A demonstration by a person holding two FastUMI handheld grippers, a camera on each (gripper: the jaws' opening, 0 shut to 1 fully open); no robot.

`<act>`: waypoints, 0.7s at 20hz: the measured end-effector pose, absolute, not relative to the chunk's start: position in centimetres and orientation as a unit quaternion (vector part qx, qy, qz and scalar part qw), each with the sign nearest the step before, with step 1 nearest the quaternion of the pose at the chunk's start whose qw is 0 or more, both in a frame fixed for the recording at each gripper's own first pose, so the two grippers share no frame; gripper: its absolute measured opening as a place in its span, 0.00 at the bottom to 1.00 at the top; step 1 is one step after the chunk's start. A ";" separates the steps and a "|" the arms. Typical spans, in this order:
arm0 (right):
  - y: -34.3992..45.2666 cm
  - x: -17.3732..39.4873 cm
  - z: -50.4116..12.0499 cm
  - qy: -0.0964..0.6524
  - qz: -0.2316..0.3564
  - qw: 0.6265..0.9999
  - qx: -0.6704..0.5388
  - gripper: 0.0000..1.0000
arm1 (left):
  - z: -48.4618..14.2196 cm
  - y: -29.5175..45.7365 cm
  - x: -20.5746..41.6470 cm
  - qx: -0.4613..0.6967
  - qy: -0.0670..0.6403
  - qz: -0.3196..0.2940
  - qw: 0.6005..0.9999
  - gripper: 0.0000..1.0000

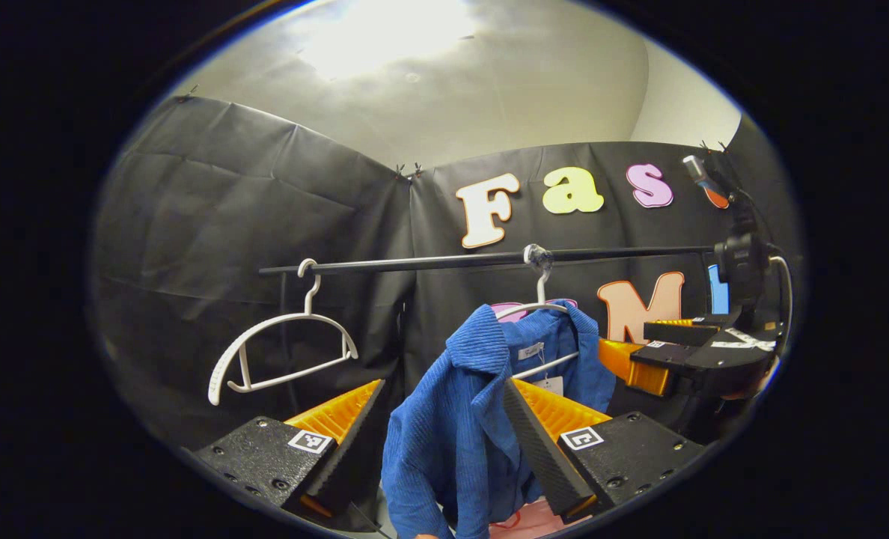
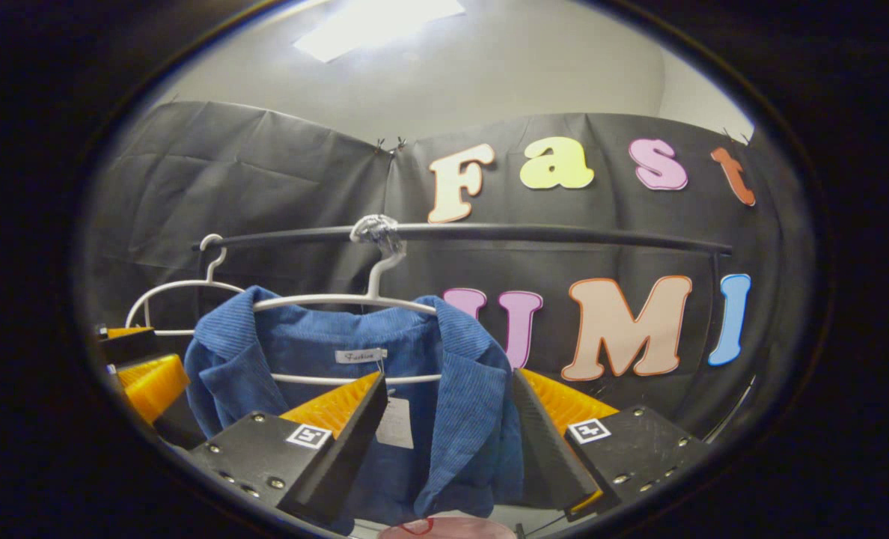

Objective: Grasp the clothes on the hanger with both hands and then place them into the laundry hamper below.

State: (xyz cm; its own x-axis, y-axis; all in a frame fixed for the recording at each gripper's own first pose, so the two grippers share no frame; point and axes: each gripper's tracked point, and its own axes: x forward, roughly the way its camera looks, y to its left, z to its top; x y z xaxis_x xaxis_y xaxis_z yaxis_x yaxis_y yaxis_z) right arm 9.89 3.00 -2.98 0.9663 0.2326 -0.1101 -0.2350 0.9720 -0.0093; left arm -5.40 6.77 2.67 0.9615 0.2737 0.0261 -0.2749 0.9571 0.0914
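Black cloth backs a dark rail [image 2: 534, 233]; from left to right along it hang a bare white hanger [image 1: 280, 352] and the blue jacket [image 2: 355, 389] on its own hanger [image 2: 370, 299]. Left gripper [image 1: 444, 408] and right gripper [image 2: 448, 404] both stand spread, straddling the jacket's collar edges without pinching. I judge this the grasping step; next, each must close on fabric, then lift it off. A pink hamper rim [image 2: 452, 528] peeks below

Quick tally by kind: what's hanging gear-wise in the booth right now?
White plastic hangers: 2, one bare, one carrying the shirt
Blue corduroy shirt: 1
Black clothes rail: 1
Handheld tools: 2, left tool, right tool
Total: 6
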 end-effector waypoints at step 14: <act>4.7 17.2 -11.2 0.108 0.105 0.987 -0.057 0.65 | 2.9 7.5 -5.0 0.062 -0.009 0.158 0.986 0.96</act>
State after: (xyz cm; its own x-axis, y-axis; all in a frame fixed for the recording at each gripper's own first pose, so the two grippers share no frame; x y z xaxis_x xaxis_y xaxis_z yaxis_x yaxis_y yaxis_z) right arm 17.25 4.69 -11.17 0.9544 0.1953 -0.2257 -0.2202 0.9712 -0.0905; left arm -5.01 7.52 2.94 0.9501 0.3096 0.0376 -0.3118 0.9426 0.1191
